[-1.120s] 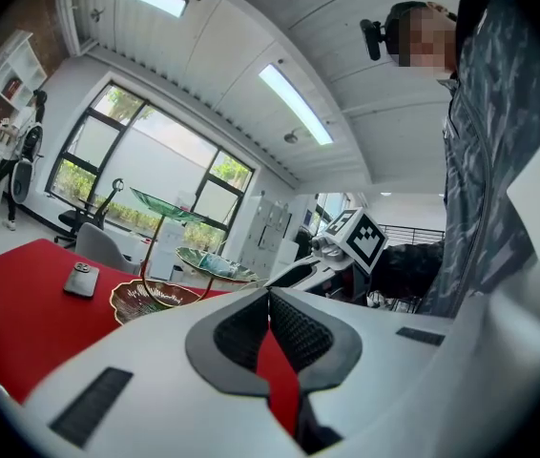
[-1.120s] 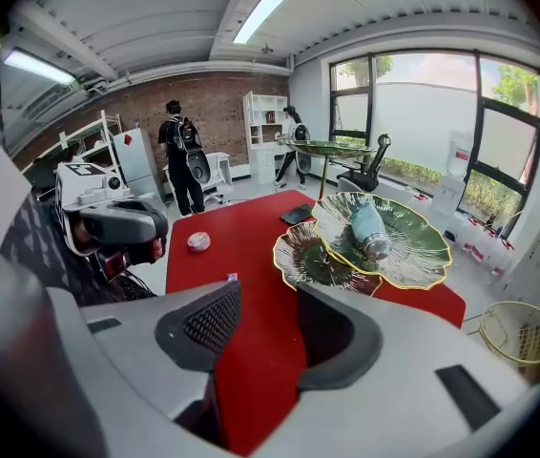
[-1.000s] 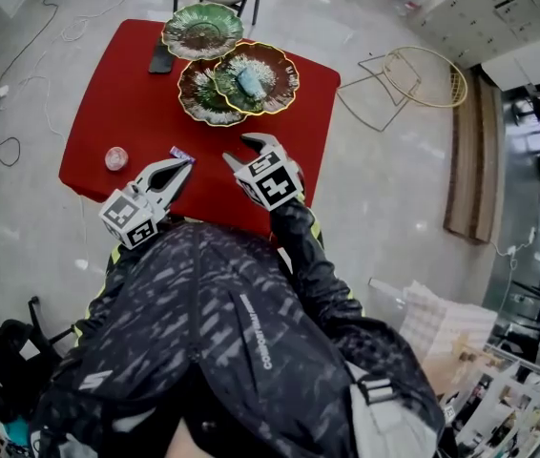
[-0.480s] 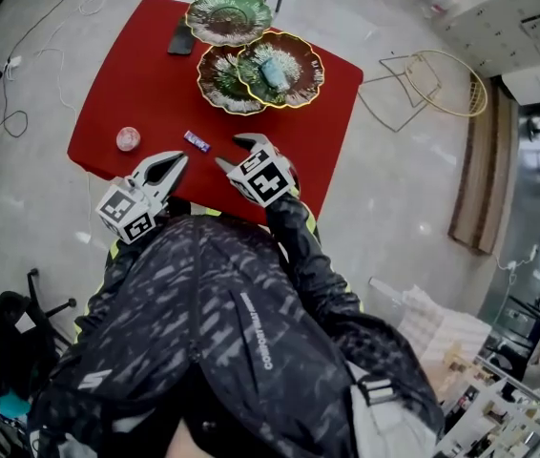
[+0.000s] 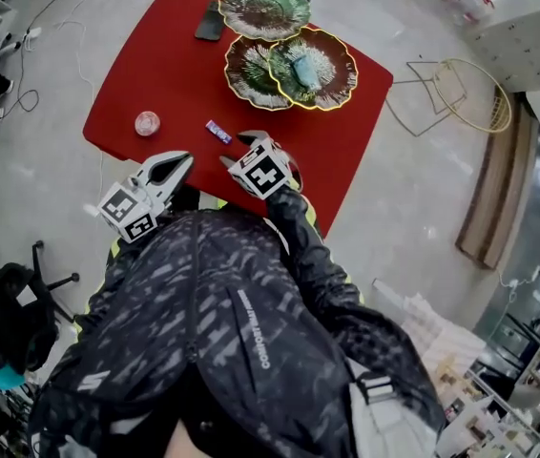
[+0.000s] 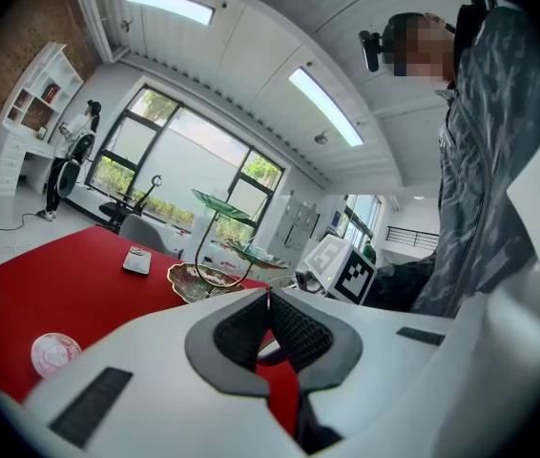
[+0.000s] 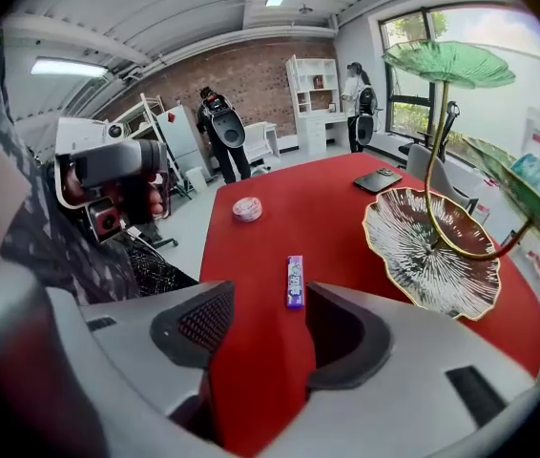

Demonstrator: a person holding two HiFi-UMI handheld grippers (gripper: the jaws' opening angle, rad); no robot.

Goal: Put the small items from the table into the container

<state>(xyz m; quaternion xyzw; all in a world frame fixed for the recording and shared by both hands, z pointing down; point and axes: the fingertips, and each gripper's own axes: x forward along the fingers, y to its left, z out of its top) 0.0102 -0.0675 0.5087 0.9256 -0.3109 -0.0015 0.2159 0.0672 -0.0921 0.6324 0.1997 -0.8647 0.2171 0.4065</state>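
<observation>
Compared with a second ago, the right claw (image 5: 240, 151) sits lower and nearer the purple bar (image 7: 294, 281), which lies mid-frame on the red tabletop (image 5: 170, 55), just ahead of its opening, empty jaws. It should straddle the bar's narrow width, then squeeze. The left claw (image 5: 184, 163) is clenched, empty.

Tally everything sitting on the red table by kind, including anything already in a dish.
Leaf-shaped dishes: 3
Purple wrapped bar: 1
Round pink-and-white item: 1
Pale blue item, lying in the yellow-rimmed dish: 1
Dark phone-like slab: 1
Total: 7
</observation>
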